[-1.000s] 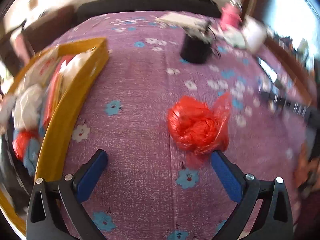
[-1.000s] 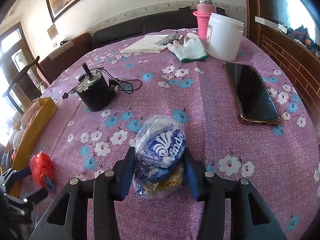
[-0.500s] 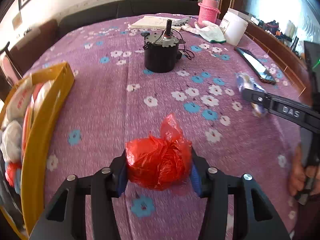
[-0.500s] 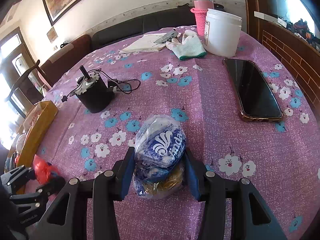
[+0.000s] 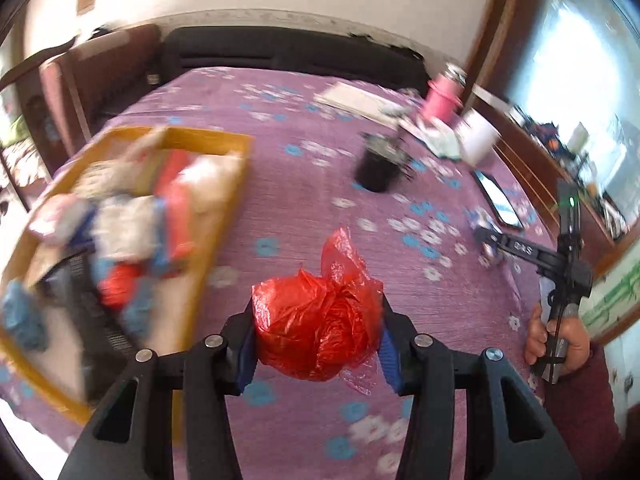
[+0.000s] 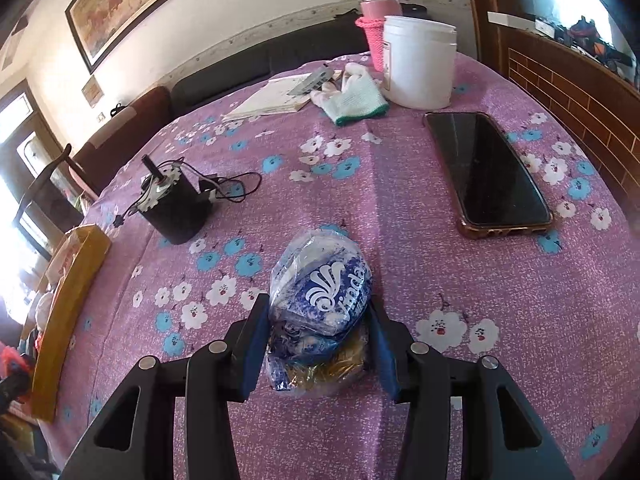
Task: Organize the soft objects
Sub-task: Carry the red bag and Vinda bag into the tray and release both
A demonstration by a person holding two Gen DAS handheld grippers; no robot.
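Left gripper (image 5: 318,330): clamped on crumpled red plastic bag (image 5: 316,326). Right gripper (image 6: 316,346): clamped on clear blue-printed plastic pouch (image 6: 320,300). Risk: slick film slipping short of yellow wooden tray (image 5: 224,216), ten o'clock.

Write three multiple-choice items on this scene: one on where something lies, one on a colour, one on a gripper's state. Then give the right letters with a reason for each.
1. Where does the phone lie?
A. inside the yellow tray
B. flat on the purple flowered cloth, right of the blue and white bag
C. on top of the white tub

2. What colour is the bag between the left gripper's pads?
A. red
B. green
C. black

3. How does the right gripper stand?
A. wide open over bare cloth
B. shut on the blue and white bag
C. shut on the phone

Answers:
1 B: the phone rests screen up on the cloth, apart from the tub.
2 A: the left gripper is shut on the red bag.
3 B: the right gripper presses both pads on the blue and white bag.
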